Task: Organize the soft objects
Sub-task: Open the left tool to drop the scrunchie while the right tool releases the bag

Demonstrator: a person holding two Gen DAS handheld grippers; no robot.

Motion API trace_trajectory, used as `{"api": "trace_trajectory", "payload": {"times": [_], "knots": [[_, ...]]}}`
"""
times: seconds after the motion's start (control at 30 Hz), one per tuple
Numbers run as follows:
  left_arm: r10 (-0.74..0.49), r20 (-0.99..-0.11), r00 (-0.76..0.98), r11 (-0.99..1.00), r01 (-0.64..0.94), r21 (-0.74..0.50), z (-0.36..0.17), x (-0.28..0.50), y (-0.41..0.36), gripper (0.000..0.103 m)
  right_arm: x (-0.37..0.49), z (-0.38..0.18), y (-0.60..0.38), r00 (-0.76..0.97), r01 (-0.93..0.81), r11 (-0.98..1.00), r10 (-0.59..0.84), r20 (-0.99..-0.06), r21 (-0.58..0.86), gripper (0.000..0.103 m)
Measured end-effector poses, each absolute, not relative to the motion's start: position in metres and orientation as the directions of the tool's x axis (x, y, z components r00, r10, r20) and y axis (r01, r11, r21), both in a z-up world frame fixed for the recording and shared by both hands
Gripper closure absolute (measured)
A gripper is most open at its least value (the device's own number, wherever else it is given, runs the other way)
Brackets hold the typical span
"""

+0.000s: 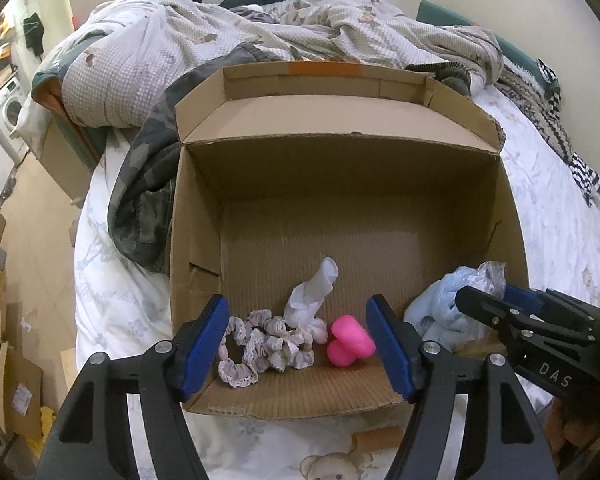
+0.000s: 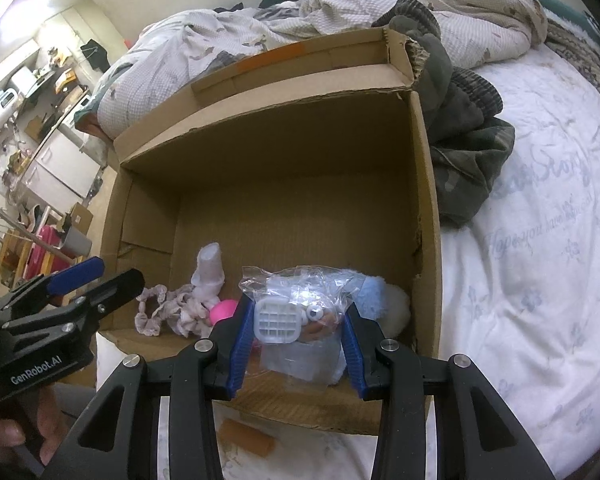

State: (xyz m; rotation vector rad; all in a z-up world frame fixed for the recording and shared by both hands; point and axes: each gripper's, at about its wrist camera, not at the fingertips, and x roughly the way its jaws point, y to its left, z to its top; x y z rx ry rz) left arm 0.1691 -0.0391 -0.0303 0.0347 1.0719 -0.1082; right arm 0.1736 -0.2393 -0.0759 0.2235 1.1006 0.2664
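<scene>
Open brown cardboard box (image 1: 340,184) on the bed: lilac lace-trimmed scrunchie (image 1: 260,346), white sock (image 1: 312,300), pink rubbery toy (image 1: 350,340), pale-blue plush (image 2: 374,294). Left gripper (image 1: 300,350): jaws apart, nothing between them. Right gripper (image 2: 296,344): apparently clamping a crinkled clear plastic bag (image 2: 296,312) inside the box.
</scene>
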Motion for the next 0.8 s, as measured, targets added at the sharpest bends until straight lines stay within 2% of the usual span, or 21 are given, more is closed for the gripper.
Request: {"api": "trace_trajectory", "payload": {"times": [0.13, 0.2, 0.3, 0.33, 0.8], "knots": [[-0.073, -0.880, 0.470, 0.994, 0.102, -0.028, -0.0309, 0.1692, -0.0388, 0.035, 0.1732, -0.0761, -0.2397, 0.429, -0.100, 0.944, 0.326, -0.843, 0.314, 0.061], [-0.072, -0.880, 0.469, 0.994, 0.102, -0.027, -0.0311, 0.1693, -0.0387, 0.035, 0.1733, -0.0770, -0.2408, 0.428, -0.097, 0.943, 0.329, -0.842, 0.319, 0.057], [-0.071, -0.882, 0.465, 0.994, 0.103, -0.026, -0.0322, 0.1696, -0.0384, 0.035, 0.1744, -0.0781, -0.2433, 0.426, -0.085, 0.934, 0.348, -0.835, 0.346, 0.039], [-0.070, -0.883, 0.464, 0.994, 0.103, -0.025, -0.0330, 0.1700, -0.0384, 0.035, 0.1742, -0.0775, -0.2440, 0.430, -0.082, 0.932, 0.352, -0.831, 0.352, 0.037], [-0.064, -0.893, 0.446, 0.992, 0.122, -0.010, -0.0388, 0.1623, -0.0395, 0.035, 0.1730, -0.0732, -0.2477, 0.436, -0.065, 0.929, 0.355, -0.827, 0.365, 0.036]]}}
